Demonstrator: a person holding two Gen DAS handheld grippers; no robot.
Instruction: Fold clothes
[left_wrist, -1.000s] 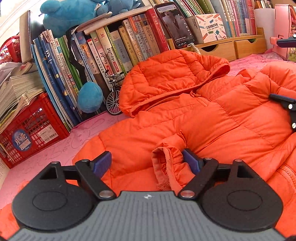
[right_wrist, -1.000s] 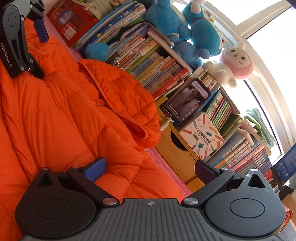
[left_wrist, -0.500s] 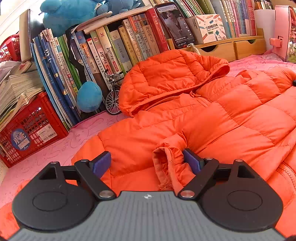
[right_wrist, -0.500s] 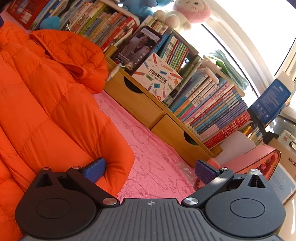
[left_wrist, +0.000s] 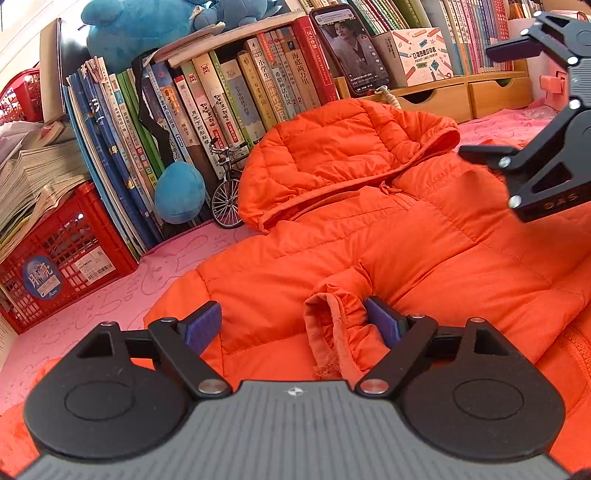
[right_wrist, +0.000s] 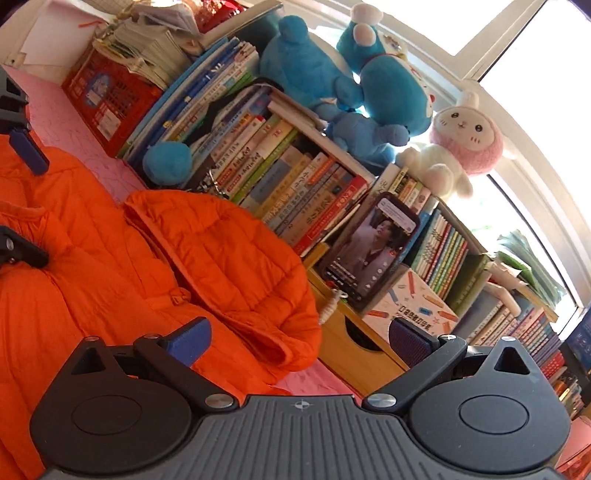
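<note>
An orange puffer jacket (left_wrist: 388, 240) lies spread on the pink cloth, its hood (left_wrist: 340, 155) toward the books. It also shows in the right wrist view (right_wrist: 110, 258). My left gripper (left_wrist: 293, 321) is open, low over the jacket, with a sleeve cuff (left_wrist: 332, 321) between its fingers, against the right pad. My right gripper (right_wrist: 299, 339) is open and empty, held in the air above the jacket near the hood (right_wrist: 236, 254). It shows at the right edge of the left wrist view (left_wrist: 546, 122). The left gripper shows at the left edge of the right wrist view (right_wrist: 22, 195).
A row of books (left_wrist: 207, 103) stands behind the jacket, with a phone (left_wrist: 349, 48) leaning on them, wooden drawers (left_wrist: 461, 96), a red crate (left_wrist: 62, 258), a small model bicycle (left_wrist: 227, 195) and blue plush toys (right_wrist: 332, 81). Pink cloth (left_wrist: 92, 306) covers the surface.
My right gripper swung away to the right, then came back up over the hood area and now shows in the left wrist view. My left gripper stayed put with the cuff between its fingers.
</note>
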